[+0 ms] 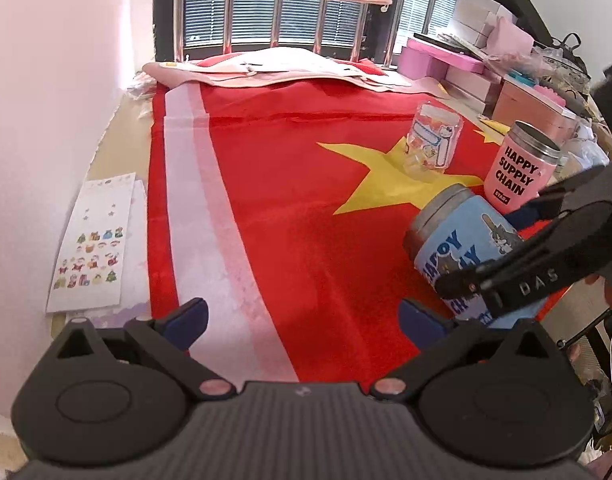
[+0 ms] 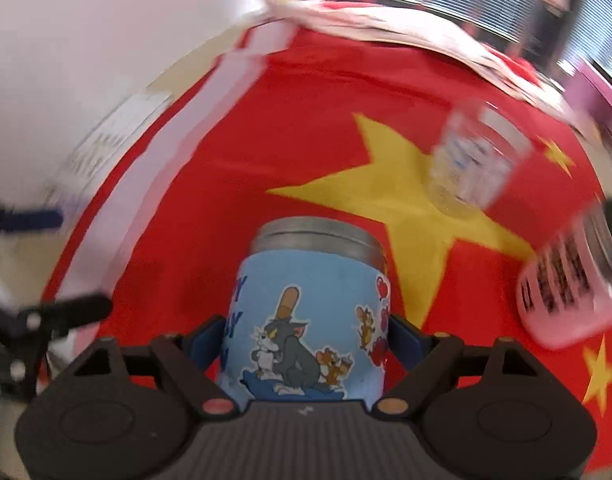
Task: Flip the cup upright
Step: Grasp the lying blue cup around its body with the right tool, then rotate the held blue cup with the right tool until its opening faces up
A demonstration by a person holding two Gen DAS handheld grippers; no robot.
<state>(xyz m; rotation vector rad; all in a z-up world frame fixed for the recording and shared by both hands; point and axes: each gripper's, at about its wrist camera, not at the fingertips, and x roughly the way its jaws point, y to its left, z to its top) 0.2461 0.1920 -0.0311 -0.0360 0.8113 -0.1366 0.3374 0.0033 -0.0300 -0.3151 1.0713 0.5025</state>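
Note:
A blue cartoon cup [image 2: 306, 320] with a steel rim is held between the fingers of my right gripper [image 2: 303, 338], which is shut on its sides. In the left wrist view the same blue cup [image 1: 462, 248] hangs tilted above the red flag cloth [image 1: 306, 220], rim pointing up and to the left, with the right gripper [image 1: 494, 252] clamped around it. My left gripper [image 1: 303, 320] is open and empty, low over the cloth, to the left of the cup.
A pink cup [image 1: 522, 168] lettered "HAPPY SUPPLY CHAIN" and a clear glass cup [image 1: 432, 142] stand upright behind the blue cup. A sticker sheet [image 1: 93, 240] lies at the left table edge. Boxes and clutter [image 1: 506, 76] fill the right back. A white wall is on the left.

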